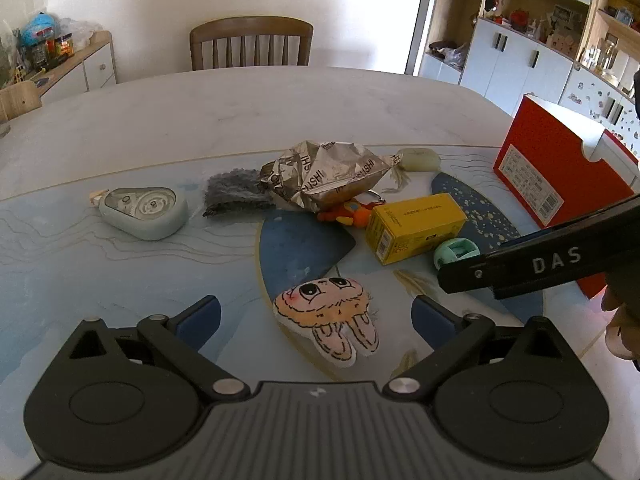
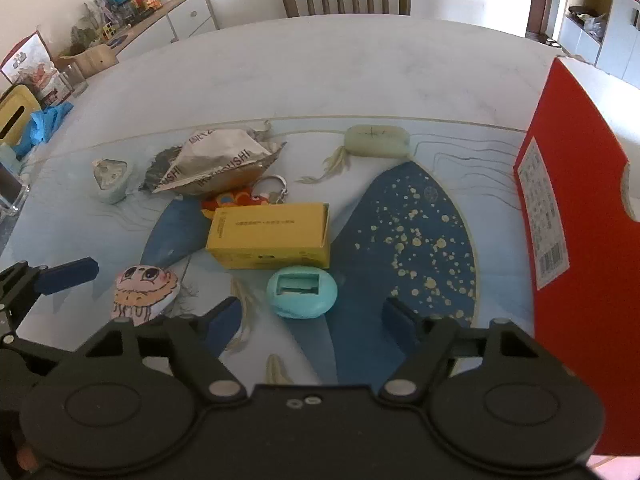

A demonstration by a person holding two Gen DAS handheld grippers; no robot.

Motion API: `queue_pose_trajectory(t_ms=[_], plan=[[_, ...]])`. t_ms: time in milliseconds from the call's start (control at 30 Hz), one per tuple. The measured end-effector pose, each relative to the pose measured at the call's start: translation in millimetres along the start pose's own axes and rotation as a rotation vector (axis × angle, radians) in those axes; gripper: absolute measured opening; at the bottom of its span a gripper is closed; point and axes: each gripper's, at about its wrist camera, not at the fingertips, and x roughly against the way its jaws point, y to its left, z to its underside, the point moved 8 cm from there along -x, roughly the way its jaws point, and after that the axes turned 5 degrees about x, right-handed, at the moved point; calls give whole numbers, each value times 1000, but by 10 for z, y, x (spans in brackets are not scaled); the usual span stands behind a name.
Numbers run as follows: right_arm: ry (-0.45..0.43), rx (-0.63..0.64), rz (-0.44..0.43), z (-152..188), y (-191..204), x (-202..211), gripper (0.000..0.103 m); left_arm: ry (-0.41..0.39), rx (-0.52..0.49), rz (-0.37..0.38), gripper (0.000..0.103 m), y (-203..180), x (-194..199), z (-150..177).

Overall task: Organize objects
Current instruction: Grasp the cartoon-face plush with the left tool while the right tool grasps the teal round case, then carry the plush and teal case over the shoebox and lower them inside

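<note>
My left gripper (image 1: 316, 316) is open and empty just above a flat plush bunny face (image 1: 326, 316) on the blue mat; the plush also shows in the right wrist view (image 2: 144, 290). My right gripper (image 2: 312, 322) is open and empty, with a teal oval case (image 2: 302, 291) just ahead between its fingers. That case shows in the left wrist view (image 1: 456, 252). Behind it lies a yellow box (image 2: 270, 236), an orange toy with keyring (image 2: 240, 200), a crumpled foil bag (image 2: 218, 164), a grey-green tape dispenser (image 1: 146, 210) and a pale green soap-like bar (image 2: 376, 141).
A tall red box (image 2: 580, 216) stands at the right edge of the mat. A dark knitted cloth (image 1: 232, 194) lies beside the foil bag. A wooden chair (image 1: 250, 42) stands behind the table. A cluttered sideboard (image 1: 60, 56) is at far left.
</note>
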Motion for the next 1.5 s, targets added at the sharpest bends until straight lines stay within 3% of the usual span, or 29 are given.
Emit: queue_pose_trajectory(t_ms=[167, 333, 533, 900, 1500], plan=[[-3, 26, 8, 4, 25, -35, 67, -5, -14, 2, 91, -9, -16, -12], [-2, 41, 20, -12, 40, -28, 55, 5, -30, -4, 68, -24, -39, 5], [2, 66, 31, -13, 88, -30, 39, 8, -46, -17, 52, -26, -42, 25], [-16, 66, 25, -16, 54, 76, 37, 21, -69, -15, 50, -64, 49, -6], [-154, -17, -21, -16, -74, 976, 37, -23, -74, 44, 51, -491, 625, -453]])
